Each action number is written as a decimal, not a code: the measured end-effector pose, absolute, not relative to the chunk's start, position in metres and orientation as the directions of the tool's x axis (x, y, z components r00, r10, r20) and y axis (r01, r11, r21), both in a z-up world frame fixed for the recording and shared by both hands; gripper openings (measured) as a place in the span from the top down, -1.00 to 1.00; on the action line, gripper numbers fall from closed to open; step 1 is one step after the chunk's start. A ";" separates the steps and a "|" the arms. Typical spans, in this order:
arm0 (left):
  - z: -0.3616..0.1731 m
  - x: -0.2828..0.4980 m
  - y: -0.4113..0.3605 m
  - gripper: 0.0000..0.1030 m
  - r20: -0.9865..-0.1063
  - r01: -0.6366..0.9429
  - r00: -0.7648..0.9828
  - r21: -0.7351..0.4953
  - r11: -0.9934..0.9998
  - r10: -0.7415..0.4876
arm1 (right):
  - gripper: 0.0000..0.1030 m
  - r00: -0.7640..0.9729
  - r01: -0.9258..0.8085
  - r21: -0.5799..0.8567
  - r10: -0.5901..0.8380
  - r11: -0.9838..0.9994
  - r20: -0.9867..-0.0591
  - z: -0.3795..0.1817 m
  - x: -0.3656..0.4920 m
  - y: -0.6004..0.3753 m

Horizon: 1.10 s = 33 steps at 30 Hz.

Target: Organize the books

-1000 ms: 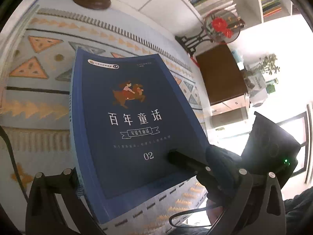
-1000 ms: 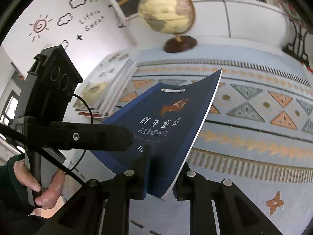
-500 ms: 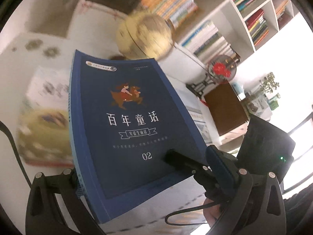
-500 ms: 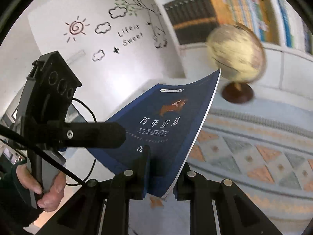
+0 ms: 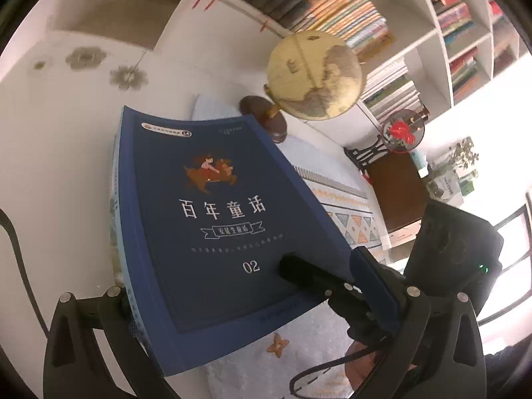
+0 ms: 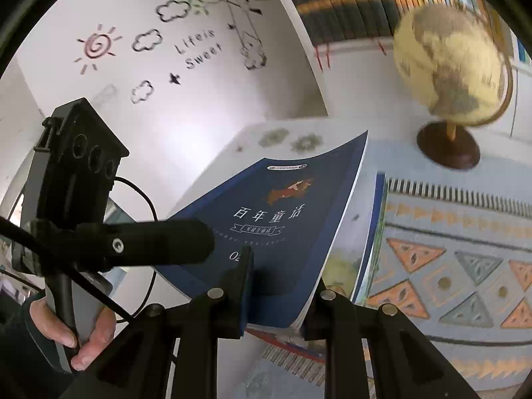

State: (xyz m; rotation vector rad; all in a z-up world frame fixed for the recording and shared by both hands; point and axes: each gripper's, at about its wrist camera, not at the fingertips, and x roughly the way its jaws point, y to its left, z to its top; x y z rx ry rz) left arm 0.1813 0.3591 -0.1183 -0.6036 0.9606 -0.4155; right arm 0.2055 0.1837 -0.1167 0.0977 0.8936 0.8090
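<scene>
both tools pinch the blue book [image 5: 216,229]: right tool [image 6: 279,286] clamps its corner, left tool [image 5: 252,312] spans its width. a swing could clip the globe [image 5: 316,76].

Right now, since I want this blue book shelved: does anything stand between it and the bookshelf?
Yes. The globe stands between the blue book and the bookshelf, just up and right of the book's far edge in both views.

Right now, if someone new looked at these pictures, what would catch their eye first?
First, the dark blue book marked 02, held above the patterned tablecloth, with the right gripper clamped on its lower edge. Then the yellowish globe standing behind it, in front of the full white bookshelves.
</scene>
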 end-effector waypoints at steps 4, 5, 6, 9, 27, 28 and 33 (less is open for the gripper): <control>-0.132 0.182 0.365 -0.97 -0.607 0.080 0.510 -0.672 0.736 -0.609 | 0.61 0.368 -0.551 0.394 0.638 0.736 -0.677 -0.129 0.206 0.191; -0.134 0.182 0.366 -0.97 -0.606 0.087 0.503 -0.673 0.734 -0.616 | 0.61 0.372 -0.543 0.393 0.632 0.742 -0.680 -0.131 0.206 0.192; -0.136 0.183 0.366 -0.97 -0.605 0.092 0.496 -0.676 0.731 -0.623 | 0.61 0.375 -0.534 0.395 0.628 0.748 -0.682 -0.132 0.206 0.192; -0.141 0.184 0.366 -0.97 -0.601 0.094 0.480 -0.690 0.718 -0.640 | 0.60 0.377 -0.508 0.404 0.618 0.761 -0.689 -0.136 0.206 0.193; -0.160 0.155 0.403 -0.98 -0.676 -0.031 0.504 -0.636 0.771 -0.537 | 0.32 0.293 -0.419 0.425 0.563 0.802 -0.773 -0.165 0.205 0.193; -0.159 0.154 0.404 -0.98 -0.686 -0.035 0.503 -0.623 0.781 -0.525 | 0.32 0.297 -0.418 0.419 0.557 0.806 -0.775 -0.164 0.204 0.193; -0.152 0.145 0.400 -0.98 -0.722 -0.030 0.496 -0.569 0.822 -0.482 | 0.29 0.313 -0.411 0.365 0.505 0.835 -0.804 -0.161 0.194 0.189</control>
